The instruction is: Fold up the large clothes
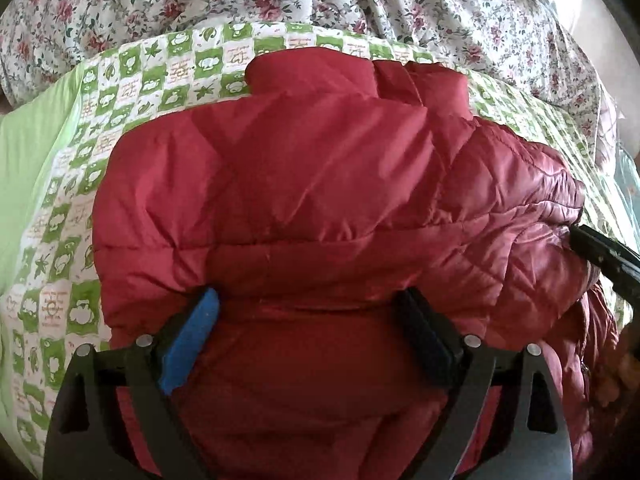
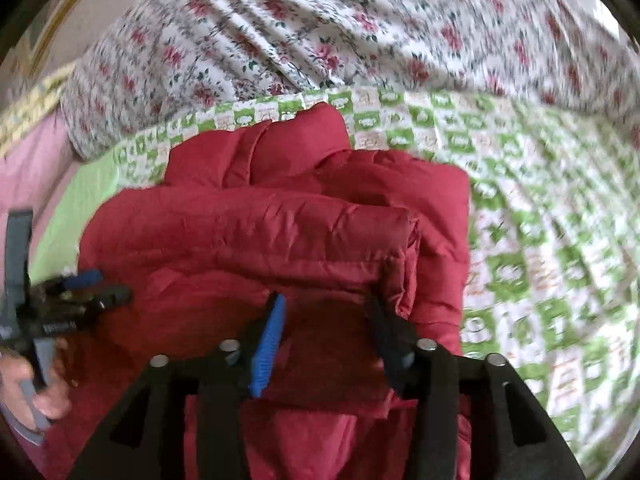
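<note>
A puffy red quilted jacket [image 1: 320,208], probably light, soft and slippery, fills mid-frame on a green checked sheet [image 1: 132,80]; both claws, left gripper [image 1: 308,316] and right gripper [image 2: 324,320], hover spread over its lower folded edge, the best hold.

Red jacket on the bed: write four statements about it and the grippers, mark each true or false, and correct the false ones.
1. The red jacket lies on a green-and-white checked sheet. True.
2. The left gripper has its jaws pressed shut. False: they stand wide apart over the jacket.
3. The floral bedding lies beyond the jacket. True.
4. The right gripper hovers over bare sheet. False: jacket fabric lies between and beneath its fingers.
</note>
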A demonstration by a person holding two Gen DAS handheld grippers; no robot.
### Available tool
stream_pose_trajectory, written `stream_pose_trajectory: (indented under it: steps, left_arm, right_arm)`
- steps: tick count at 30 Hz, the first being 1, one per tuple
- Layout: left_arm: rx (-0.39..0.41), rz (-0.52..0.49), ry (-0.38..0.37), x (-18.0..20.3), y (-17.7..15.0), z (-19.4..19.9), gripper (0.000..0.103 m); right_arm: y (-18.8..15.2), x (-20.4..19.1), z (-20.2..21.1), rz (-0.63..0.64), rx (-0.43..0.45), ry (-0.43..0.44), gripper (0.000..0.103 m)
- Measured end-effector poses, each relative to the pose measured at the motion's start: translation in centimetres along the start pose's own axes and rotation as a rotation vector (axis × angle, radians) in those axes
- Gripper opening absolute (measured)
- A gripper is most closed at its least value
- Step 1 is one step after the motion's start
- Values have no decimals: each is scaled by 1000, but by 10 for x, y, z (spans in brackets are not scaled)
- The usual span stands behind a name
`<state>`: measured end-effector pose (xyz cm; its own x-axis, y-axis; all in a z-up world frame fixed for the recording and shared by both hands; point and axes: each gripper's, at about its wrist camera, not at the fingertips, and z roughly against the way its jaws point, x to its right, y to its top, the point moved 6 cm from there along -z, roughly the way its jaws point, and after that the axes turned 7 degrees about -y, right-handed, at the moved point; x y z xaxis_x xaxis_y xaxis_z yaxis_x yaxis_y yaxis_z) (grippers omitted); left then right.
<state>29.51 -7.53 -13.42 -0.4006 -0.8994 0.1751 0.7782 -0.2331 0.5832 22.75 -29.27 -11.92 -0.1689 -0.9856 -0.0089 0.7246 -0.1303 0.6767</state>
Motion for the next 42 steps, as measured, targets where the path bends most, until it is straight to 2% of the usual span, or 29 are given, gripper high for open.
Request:
stream_pose_trajectory:
  steps: [2,4,17,23,27,34,38,42]
  left_arm:
    - [-2,-4,5,1,-1,-1,95]
    - [-2,-11,11,-1,-1,-3,96]
    - [-17,-29,42,-2,-4,-10,101]
    - [-21,0,1,2,-9,14,101]
    - [-2,67,-33,-3,-24,40,101]
    - [25,154,-58,-20,-58,76,101]
    - [45,191,-58,-29,-77,95,101]
    - [50,209,-57,-31,-95,108,101]
  right_arm:
    - [-6,1,-15,29,-44,-35,50]
    - [-13,4,-30,19,-67,-15,50]
    - [-15,7,-34,1,-61,-3,50]
    - [-13,11,-32,-28,-90,15,50]
    - [-13,12,-33,-46,-98,25,51]
    - [-14,21,12,-138,-55,79,53]
    - [-23,23,38,-135,-46,109,59]
    - [-42,25,58,-119,-65,121,59]
